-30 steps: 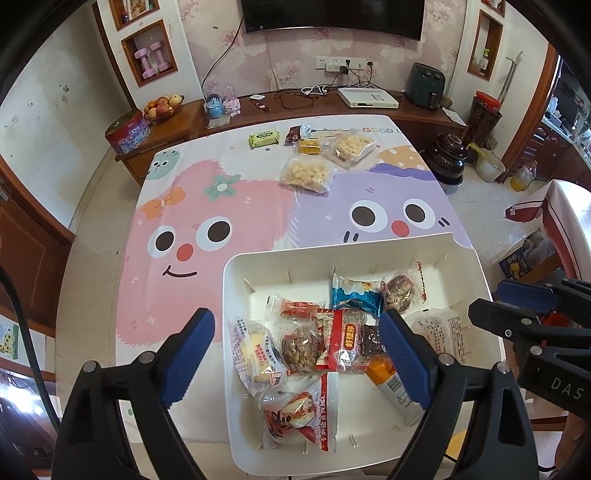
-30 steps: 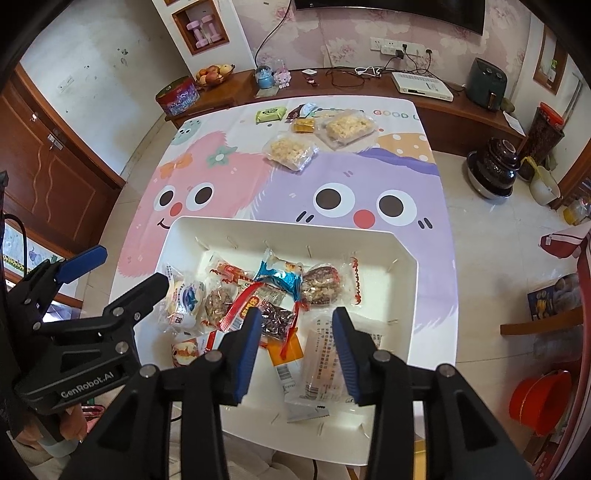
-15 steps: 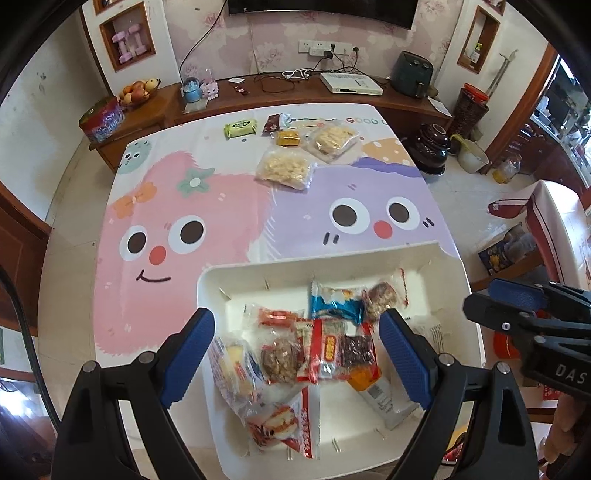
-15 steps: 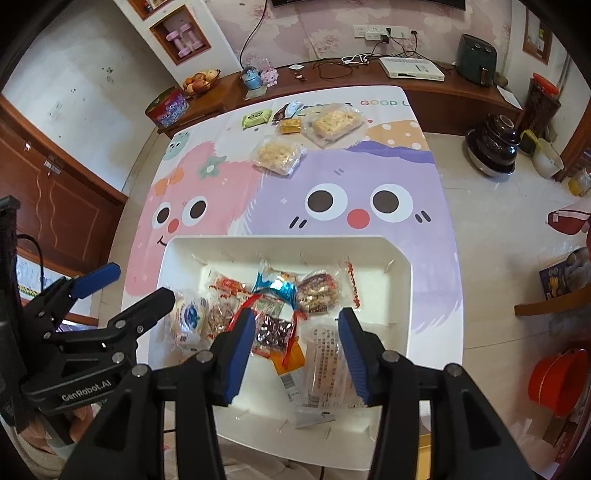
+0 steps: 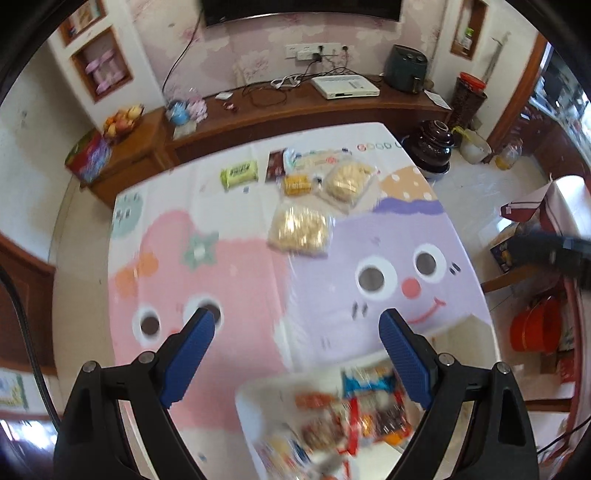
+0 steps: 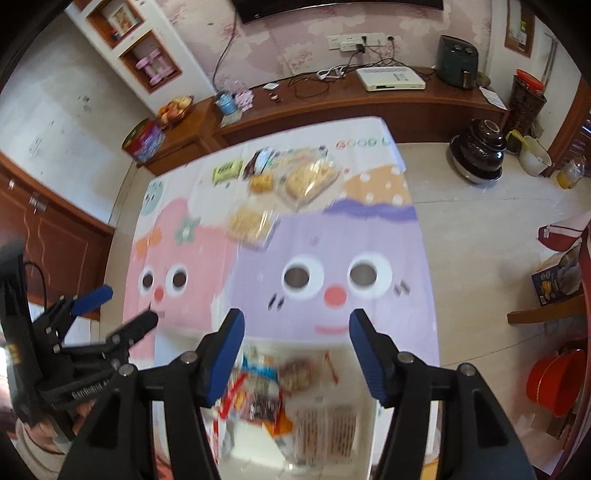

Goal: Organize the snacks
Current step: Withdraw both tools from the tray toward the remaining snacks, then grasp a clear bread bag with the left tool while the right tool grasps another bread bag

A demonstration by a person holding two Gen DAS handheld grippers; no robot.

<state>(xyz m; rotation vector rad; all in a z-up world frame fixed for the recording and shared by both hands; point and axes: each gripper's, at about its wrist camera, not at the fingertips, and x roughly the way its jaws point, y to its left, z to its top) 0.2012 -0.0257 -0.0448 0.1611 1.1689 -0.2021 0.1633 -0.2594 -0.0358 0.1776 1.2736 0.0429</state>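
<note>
Tray (image 5: 255, 397) already held many packets; five snacks (image 5: 299, 229) remained across the table. Left gripper (image 5: 297, 334) wide, empty; right gripper (image 6: 297, 334) opening, empty.

Home living room: wall TV (image 5: 301, 11) hanging over a long wooden sideboard (image 5: 295, 110), floral wallpaper (image 6: 295, 44), fruit bowl (image 6: 175, 107) sitting beside wall niches (image 6: 155, 66), cartoon-face cloth covering the surface (image 5: 229, 280), tiled floor (image 6: 480, 221) showing.
</note>
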